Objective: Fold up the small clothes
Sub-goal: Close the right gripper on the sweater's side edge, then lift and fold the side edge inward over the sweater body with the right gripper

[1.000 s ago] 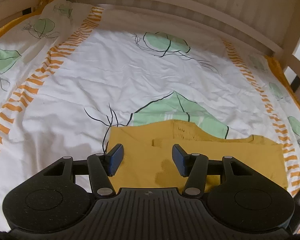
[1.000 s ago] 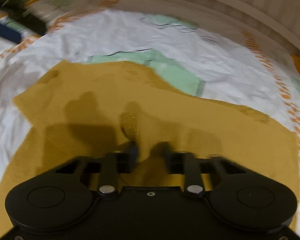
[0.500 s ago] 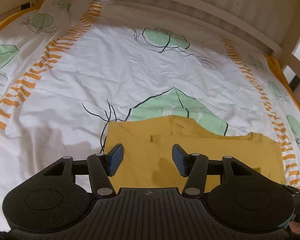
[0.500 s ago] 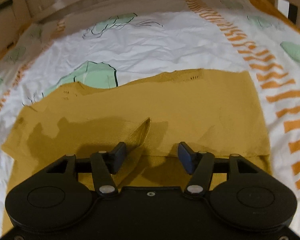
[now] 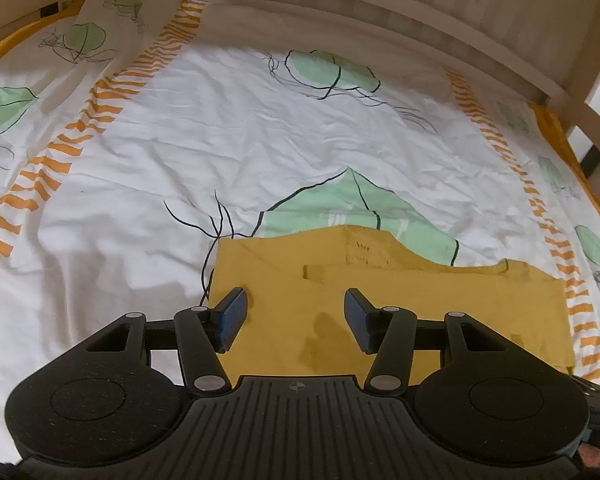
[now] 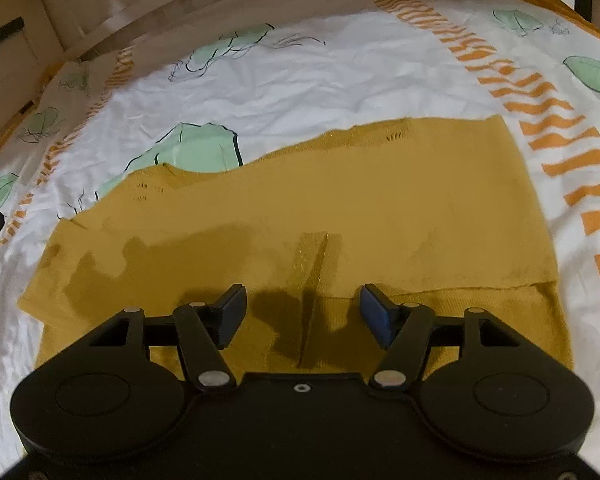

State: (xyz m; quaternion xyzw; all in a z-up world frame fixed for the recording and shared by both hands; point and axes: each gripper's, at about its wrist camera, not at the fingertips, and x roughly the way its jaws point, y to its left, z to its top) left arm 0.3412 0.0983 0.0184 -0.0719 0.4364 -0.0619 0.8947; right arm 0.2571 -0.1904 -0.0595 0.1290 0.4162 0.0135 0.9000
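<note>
both the left gripper and right gripper are hovering spread over the mustard garment on the bedsheet, the right's jaws having just been opening, pinching nothing.

Ahead of the fingers spreads a wrinkled white bedsheet printed with green leaves and orange striped bands. Beyond it, at the far edge, curves a pale wooden slatted bed rail. Soft indoor light casts faint shadows.
</note>
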